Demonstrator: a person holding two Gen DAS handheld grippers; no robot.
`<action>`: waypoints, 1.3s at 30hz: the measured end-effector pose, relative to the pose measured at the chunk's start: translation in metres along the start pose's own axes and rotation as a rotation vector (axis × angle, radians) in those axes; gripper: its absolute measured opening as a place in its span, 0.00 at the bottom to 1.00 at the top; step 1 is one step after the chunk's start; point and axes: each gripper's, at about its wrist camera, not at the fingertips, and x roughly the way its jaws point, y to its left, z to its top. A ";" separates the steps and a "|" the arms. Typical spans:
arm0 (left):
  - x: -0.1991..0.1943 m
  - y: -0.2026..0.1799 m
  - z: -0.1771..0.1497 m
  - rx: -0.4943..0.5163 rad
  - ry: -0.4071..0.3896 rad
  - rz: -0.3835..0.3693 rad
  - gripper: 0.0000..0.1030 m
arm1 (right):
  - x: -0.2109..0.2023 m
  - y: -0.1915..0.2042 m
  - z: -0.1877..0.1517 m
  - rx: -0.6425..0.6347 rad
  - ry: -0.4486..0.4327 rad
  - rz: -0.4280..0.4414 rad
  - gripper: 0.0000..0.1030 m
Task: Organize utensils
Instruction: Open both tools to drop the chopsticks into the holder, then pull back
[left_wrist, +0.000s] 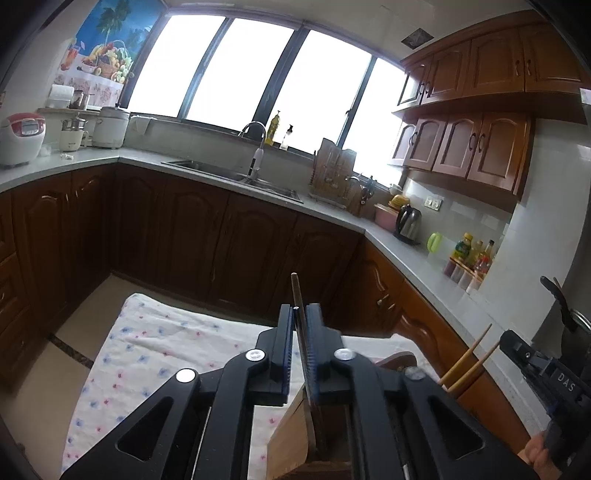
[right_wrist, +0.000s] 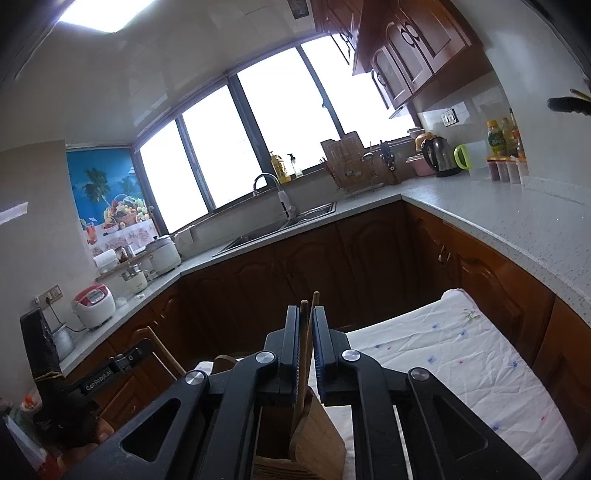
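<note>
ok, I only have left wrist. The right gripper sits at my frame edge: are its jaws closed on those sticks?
Observer: Yes. The right wrist view shows the right gripper shut on two wooden chopsticks, with their tips poking above the jaws.
Operator: Where do the lower ends go?
Observer: Down into the wooden holder directly under the jaws. The ends themselves are hidden.
Operator: Anything past the rice cooker? It's cut off for me.
Observer: A metal pot stands on the counter beside the rice cooker.
</note>
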 end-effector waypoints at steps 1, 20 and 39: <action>-0.001 0.000 0.002 -0.001 -0.001 -0.001 0.22 | -0.001 -0.001 0.000 0.008 0.000 0.003 0.20; -0.095 0.009 -0.026 0.004 0.072 0.009 0.77 | -0.073 -0.012 -0.016 0.055 0.009 0.037 0.77; -0.170 0.011 -0.065 0.039 0.236 0.056 0.77 | -0.139 -0.022 -0.083 0.032 0.146 -0.041 0.77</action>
